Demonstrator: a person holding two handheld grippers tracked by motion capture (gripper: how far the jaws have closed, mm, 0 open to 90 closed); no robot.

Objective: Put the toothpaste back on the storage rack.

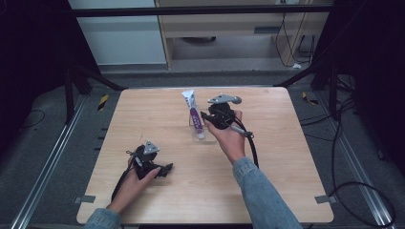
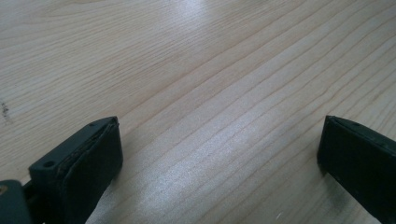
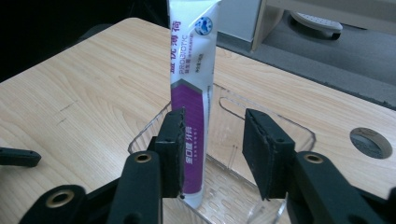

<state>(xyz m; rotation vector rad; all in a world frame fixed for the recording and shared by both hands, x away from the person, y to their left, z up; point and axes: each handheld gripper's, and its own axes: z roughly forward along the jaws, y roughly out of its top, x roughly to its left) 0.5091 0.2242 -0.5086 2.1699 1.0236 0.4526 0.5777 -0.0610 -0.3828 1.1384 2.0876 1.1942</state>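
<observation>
A pale wood-grain table [image 1: 157, 114] sits in the middle of the high view, on grey carpet crossed by metal rails at lower left and lower right. Black frame tubes run along the top of the frame, with a light wooden cabinet [image 1: 229, 28] behind them at upper centre, and dark cables [image 1: 344, 157] loop over the floor at the right.

Just above the table's centre a toothpaste tube [image 1: 193, 113] stands cap-down in a clear plastic holder [image 1: 199, 136], leaning a little. In the right gripper view its white top carries blue Chinese characters and a round blue emblem, and below them the word "PROBIOTIC" reads down the tube above a purple band with more white characters too small to make out. A round hole [image 3: 371, 142] is cut in the tabletop at the right edge of that view.

The right gripper [image 3: 212, 156] hangs over the holder, jaws parted; the tube stands just beside the left pad, and I cannot tell whether they touch. The left gripper [image 2: 219, 154], at lower left of the high view, lies low over bare wood with its jaws spread wide and nothing between them.
</observation>
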